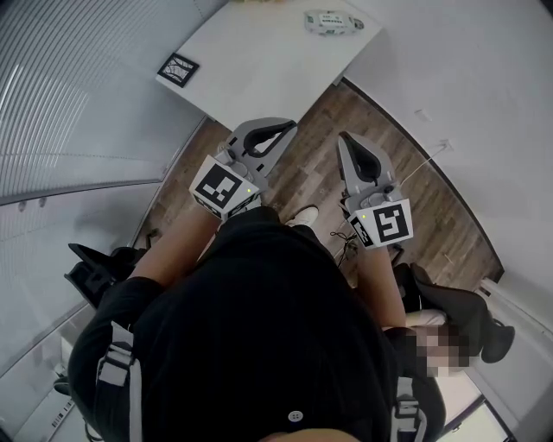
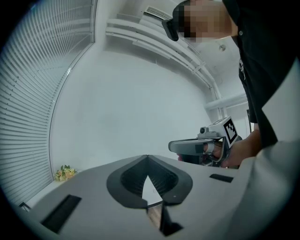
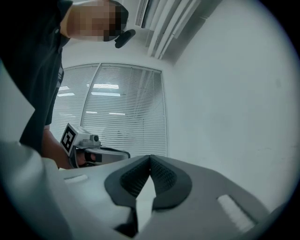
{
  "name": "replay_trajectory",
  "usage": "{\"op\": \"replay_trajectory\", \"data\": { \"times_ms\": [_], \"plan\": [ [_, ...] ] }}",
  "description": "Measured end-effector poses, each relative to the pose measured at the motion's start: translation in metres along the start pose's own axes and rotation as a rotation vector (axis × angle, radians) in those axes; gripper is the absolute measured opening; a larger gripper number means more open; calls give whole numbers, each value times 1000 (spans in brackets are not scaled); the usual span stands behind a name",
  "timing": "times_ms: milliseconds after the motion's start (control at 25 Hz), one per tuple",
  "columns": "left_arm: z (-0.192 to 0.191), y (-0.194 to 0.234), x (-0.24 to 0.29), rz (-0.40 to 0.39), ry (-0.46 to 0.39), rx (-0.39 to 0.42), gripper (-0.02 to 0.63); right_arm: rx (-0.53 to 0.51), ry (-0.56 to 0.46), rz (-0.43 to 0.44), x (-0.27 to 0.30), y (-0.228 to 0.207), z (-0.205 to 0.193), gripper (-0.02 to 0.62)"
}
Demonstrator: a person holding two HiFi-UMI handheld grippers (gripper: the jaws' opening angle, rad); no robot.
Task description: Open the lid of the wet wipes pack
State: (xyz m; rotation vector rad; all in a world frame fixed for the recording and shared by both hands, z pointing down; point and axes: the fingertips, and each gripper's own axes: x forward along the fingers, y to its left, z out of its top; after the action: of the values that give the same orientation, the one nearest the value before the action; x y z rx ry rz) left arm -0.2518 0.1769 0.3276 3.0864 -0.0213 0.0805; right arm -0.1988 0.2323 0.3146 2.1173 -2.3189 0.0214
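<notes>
1. Brown wood-plank floor (image 1: 302, 177) lies below, between pale walls. Slatted window blinds (image 3: 122, 108) fill one side of the room.
2. A smooth, white, flat-topped bench (image 1: 259, 78) stands ahead, its near edge running at a slant across the head view to a blunt corner.
3. A small, soft, green-and-white wet wipes pack (image 1: 333, 22) lies flat on the far part of the bench, near its right edge. Its long axis runs left to right in the head view. It is too small to tell where its lid is.
4. A square black-and-white marker tile (image 1: 178, 69) lies near the bench's left edge, well apart from the pack, with bare white top between them.
5. The left claw (image 2: 147, 159) is matte grey plastic with dark ribbed pads. Its tips meet, with nothing between them.
6. The right claw (image 3: 150, 158) is of the same make and is also closed and empty.
7. Both claws are held level over the floor, side by side but apart. They are short of the bench's near edge and well away from the pack.
8. The person holding them wears a black top.
</notes>
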Motion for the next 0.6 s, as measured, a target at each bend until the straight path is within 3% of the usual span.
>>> {"op": "replay_trajectory", "data": {
  "times_ms": [360, 440, 600],
  "plan": [
    [-7, -8, 1, 2, 28, -6, 6, 25, 17, 9, -7, -2, -5, 21],
    [-9, -10, 2, 4, 33, -8, 5, 32, 17, 7, -9, -3, -6, 105],
    [-8, -16, 7, -5, 27, -4, 6, 32, 12, 6, -13, -6, -5, 209]
  ]
}}
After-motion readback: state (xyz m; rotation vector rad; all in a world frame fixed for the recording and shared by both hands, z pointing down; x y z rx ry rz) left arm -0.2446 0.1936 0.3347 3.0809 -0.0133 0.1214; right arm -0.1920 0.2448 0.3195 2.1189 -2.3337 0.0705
